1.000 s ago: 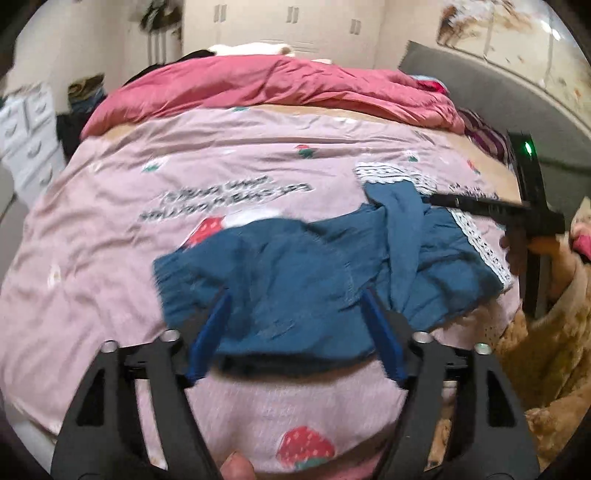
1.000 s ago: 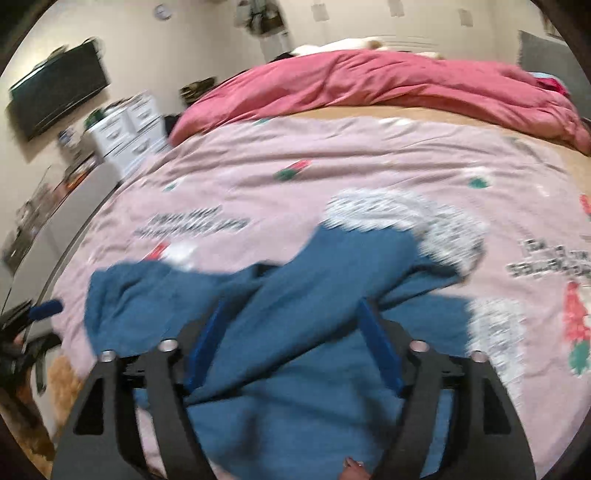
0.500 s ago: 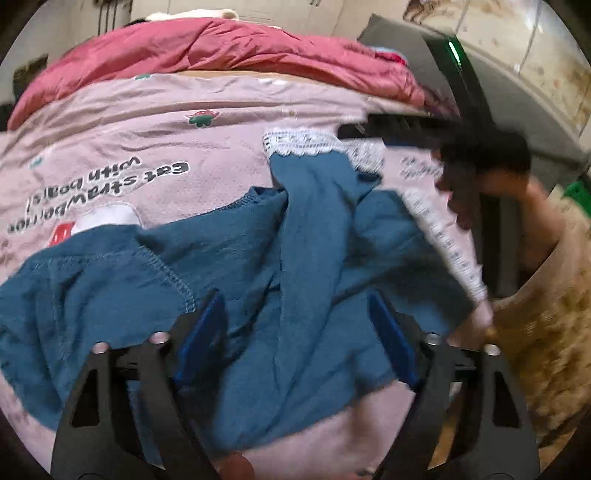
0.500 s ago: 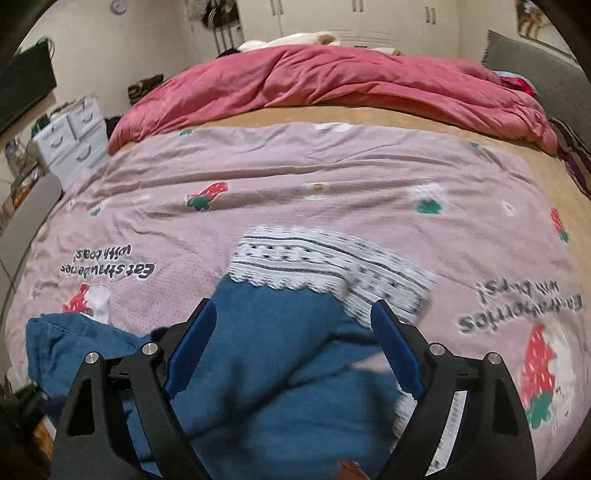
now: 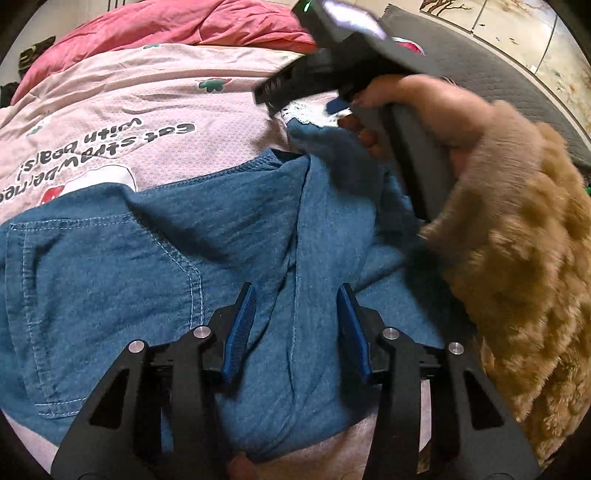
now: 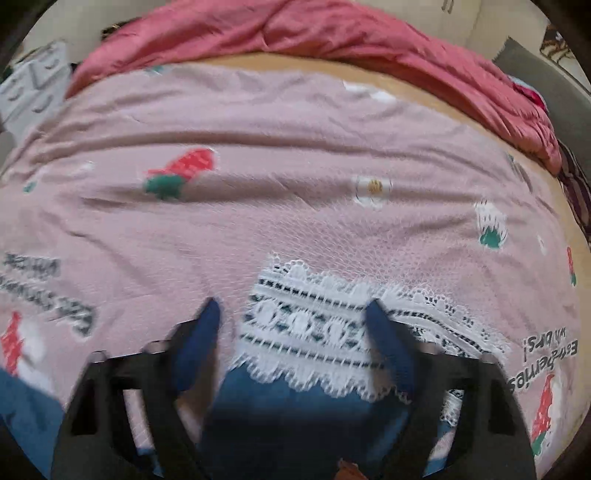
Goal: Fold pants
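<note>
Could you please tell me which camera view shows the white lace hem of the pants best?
The right wrist view: the lace hem fills the space between the right tongs, its pattern legible despite blur. In the left wrist view only a sliver of it shows beyond the hand.

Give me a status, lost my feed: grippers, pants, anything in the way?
Left gripper closing over blue pants, right gripper closing over lace hem; neither pinching yet. Pants rumpled, unfolded on pink bedspread. Nothing in the way.

Strawberry-print pink bedsheet (image 6: 295, 155), crumpled red duvet (image 6: 332, 33)
</note>
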`<state>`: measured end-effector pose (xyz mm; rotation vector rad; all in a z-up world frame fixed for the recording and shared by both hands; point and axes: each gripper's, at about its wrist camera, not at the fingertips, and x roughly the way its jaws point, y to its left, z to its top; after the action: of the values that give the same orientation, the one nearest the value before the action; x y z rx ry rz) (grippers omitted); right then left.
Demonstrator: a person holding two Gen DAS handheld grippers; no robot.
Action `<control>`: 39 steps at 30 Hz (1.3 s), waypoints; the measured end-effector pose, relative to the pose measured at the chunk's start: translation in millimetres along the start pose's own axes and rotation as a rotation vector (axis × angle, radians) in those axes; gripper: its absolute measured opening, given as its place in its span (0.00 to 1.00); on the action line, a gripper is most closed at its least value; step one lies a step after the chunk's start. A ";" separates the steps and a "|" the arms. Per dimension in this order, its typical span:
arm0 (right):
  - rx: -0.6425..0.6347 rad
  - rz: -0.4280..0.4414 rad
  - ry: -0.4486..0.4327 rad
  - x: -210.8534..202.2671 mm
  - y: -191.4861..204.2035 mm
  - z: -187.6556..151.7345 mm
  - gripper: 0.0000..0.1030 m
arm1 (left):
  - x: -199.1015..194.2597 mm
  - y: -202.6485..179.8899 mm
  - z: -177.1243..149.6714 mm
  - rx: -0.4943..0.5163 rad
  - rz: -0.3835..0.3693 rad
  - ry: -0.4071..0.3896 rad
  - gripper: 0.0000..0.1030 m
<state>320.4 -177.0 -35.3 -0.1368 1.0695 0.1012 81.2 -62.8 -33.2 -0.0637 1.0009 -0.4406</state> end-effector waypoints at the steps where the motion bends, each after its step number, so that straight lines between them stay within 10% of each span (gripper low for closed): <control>1: -0.002 0.018 0.014 6.3 -2.3 -1.8 0.25 | 0.3 -0.9 -1.2 0.006 -0.001 -0.003 0.37; 3: 0.001 0.055 -0.011 2.4 -9.0 -8.3 0.10 | -3.6 -0.2 -3.5 0.007 -0.012 -0.008 0.37; 10: 0.232 0.263 -0.163 -64.8 -87.1 -51.9 0.10 | -12.8 7.0 -6.8 0.024 -0.062 -0.034 0.48; 17: 0.404 0.268 -0.283 -130.2 -155.0 -123.9 0.10 | -6.8 -13.3 -4.0 0.110 -0.040 -0.046 0.48; 23: 0.519 0.303 -0.268 -145.9 -180.6 -178.5 0.10 | -0.3 -40.2 -6.8 0.249 -0.054 -0.042 0.13; 39: 0.787 0.410 -0.098 -130.6 -211.1 -297.7 0.27 | -6.6 -23.1 -13.2 0.318 -0.120 0.023 0.09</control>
<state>31.7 -435.2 -48.2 0.7910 0.9608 0.0487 59.7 -79.4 -29.3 0.1681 0.9417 -0.7071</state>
